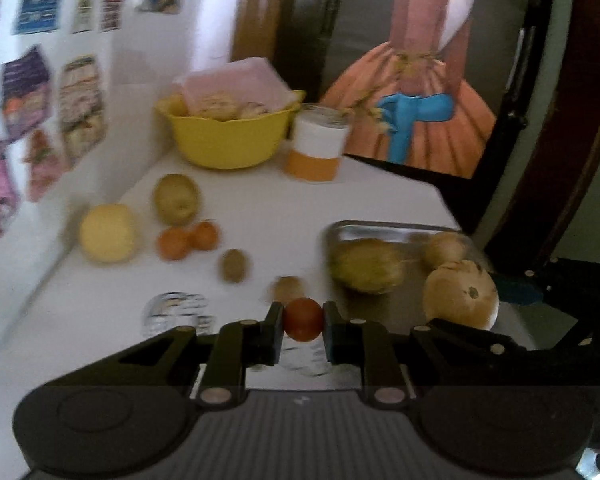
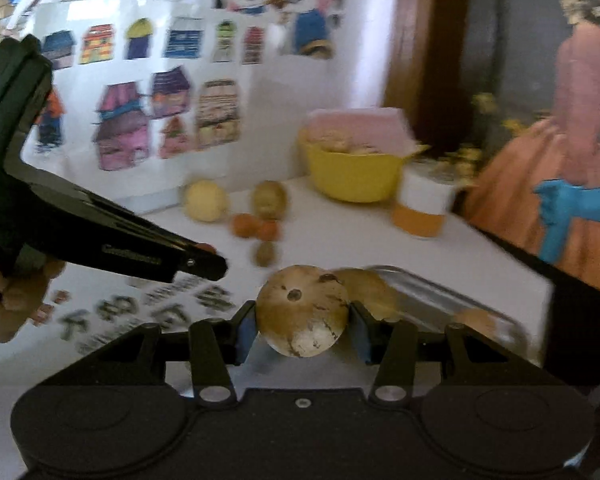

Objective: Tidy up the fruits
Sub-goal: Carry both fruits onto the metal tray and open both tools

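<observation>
Left wrist view: your left gripper (image 1: 303, 326) is clamped on a small red fruit (image 1: 303, 319), held above the near part of the white tabletop (image 1: 380, 200). A metal tray (image 1: 380, 229) sits at the right edge, carrying a green-yellow fruit (image 1: 367, 266) and a smaller tan one behind it. Loose on the tabletop toward the left edge: a yellow round fruit (image 1: 108, 233), two small orange fruits (image 1: 188, 240), two kiwis (image 1: 233, 266). A yellow bowl (image 1: 226, 136) stands at the far edge.

Right wrist view: your right gripper (image 2: 302, 330) is clamped on a round tan fruit (image 2: 302, 310), just beside the tray's (image 2: 440, 300) near-left corner. Image blurred.
</observation>
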{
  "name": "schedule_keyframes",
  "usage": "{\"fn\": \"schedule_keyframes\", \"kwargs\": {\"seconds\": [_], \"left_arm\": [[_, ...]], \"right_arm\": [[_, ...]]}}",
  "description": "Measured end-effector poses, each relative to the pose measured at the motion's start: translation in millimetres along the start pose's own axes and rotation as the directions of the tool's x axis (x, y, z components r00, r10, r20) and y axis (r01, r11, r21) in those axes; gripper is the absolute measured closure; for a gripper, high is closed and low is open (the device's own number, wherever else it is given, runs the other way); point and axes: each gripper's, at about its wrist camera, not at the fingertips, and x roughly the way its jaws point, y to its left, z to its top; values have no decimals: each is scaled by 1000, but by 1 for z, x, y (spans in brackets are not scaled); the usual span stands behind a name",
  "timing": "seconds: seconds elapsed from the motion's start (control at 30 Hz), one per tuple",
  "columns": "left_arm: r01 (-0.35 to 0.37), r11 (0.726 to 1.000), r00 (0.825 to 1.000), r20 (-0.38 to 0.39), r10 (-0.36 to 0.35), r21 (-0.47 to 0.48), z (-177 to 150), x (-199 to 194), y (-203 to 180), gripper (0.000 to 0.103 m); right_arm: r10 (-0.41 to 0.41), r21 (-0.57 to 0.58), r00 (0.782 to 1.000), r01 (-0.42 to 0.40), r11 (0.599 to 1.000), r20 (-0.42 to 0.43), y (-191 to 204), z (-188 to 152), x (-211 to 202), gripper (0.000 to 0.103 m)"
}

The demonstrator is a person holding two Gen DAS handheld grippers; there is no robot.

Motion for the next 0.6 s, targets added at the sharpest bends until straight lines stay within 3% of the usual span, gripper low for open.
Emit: {"fn": "schedule_keyframes", "kwargs": {"seconds": [0.3, 0.6], "left_arm": [[-3, 1000, 1000, -31, 3, 6, -5, 45, -42, 81], [-28, 998, 998, -63, 31, 47, -9, 61, -50, 81]], "right_arm": [[-98, 111, 995, 101, 989, -32, -58, -32, 9, 53], [-93, 140, 994, 100, 985, -54, -77, -41, 36, 53]]}}
